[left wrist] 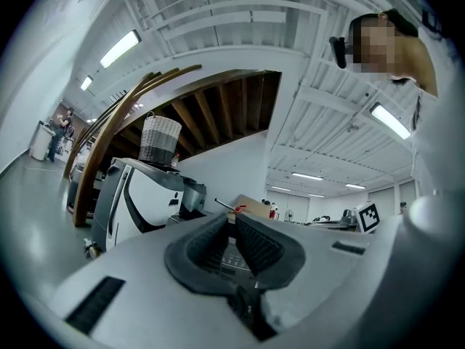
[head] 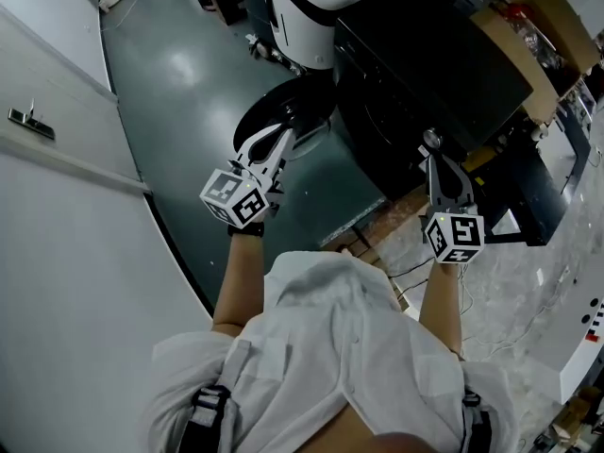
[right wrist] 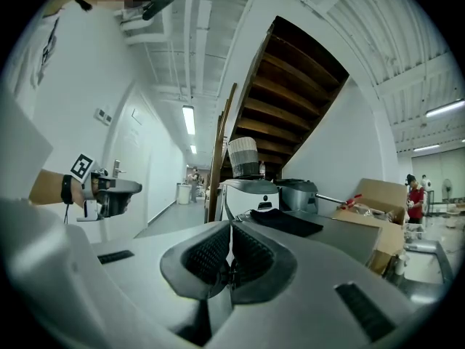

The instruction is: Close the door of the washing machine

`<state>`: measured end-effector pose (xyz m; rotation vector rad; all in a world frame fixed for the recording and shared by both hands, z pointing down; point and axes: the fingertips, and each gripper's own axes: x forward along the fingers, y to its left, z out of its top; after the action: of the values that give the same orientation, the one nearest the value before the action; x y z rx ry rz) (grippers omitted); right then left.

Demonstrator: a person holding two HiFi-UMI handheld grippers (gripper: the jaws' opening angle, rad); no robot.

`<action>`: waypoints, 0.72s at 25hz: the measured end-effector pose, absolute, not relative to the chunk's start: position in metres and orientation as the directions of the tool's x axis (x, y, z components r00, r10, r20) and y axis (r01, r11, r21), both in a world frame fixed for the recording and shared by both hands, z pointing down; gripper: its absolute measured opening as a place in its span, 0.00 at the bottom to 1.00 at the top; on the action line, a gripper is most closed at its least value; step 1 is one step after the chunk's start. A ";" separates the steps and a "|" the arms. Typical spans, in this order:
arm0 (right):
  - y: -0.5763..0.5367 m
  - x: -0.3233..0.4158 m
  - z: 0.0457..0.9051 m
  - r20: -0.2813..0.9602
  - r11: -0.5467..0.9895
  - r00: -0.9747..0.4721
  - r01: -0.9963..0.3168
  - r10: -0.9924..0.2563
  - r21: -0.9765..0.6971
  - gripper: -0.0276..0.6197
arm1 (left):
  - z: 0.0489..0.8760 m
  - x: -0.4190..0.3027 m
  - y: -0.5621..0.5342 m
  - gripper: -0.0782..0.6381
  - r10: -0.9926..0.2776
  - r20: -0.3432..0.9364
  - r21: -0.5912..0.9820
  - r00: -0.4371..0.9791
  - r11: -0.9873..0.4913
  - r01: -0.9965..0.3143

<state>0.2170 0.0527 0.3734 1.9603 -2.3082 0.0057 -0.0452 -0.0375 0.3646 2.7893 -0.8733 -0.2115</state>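
In the head view the dark washing machine [head: 425,74] stands ahead at the right. Its round black door [head: 283,111] hangs open to the left, over the grey floor. My left gripper [head: 286,138] is shut with nothing in it, and its tips are just at the door's near rim; contact cannot be told. My right gripper [head: 432,142] is also shut and empty, held in front of the machine's dark front. In the left gripper view the left gripper's [left wrist: 232,220] pads meet. The right gripper's [right wrist: 230,227] pads meet in its own view too.
A white appliance [head: 311,8] stands beyond the door, with a woven basket [left wrist: 158,140] on top. A cardboard box [head: 543,36] sits at the right behind the machine. A white wall [head: 57,187] runs along the left. Cables [head: 415,272] trail on the pale floor near my feet.
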 end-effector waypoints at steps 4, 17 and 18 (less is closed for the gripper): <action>0.047 0.230 0.378 0.121 0.205 -0.195 -0.976 -0.973 0.078 0.09 | 0.373 -0.026 -0.033 0.16 -0.589 -0.067 0.272 0.805 -0.787 -0.553; 0.004 0.199 0.396 0.144 0.354 -0.343 -0.934 -0.928 0.056 0.09 | 0.385 -0.052 -0.035 0.16 -0.669 -0.028 0.266 0.743 -0.722 -0.639; 0.002 0.195 0.397 0.148 0.364 -0.353 -0.930 -0.924 0.057 0.09 | 0.385 -0.056 -0.036 0.16 -0.674 -0.025 0.263 0.738 -0.717 -0.646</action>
<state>0.1952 0.0019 0.3972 1.6883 -2.4633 0.0544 -0.0560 -0.0361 0.3852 2.7029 -1.0438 -0.1745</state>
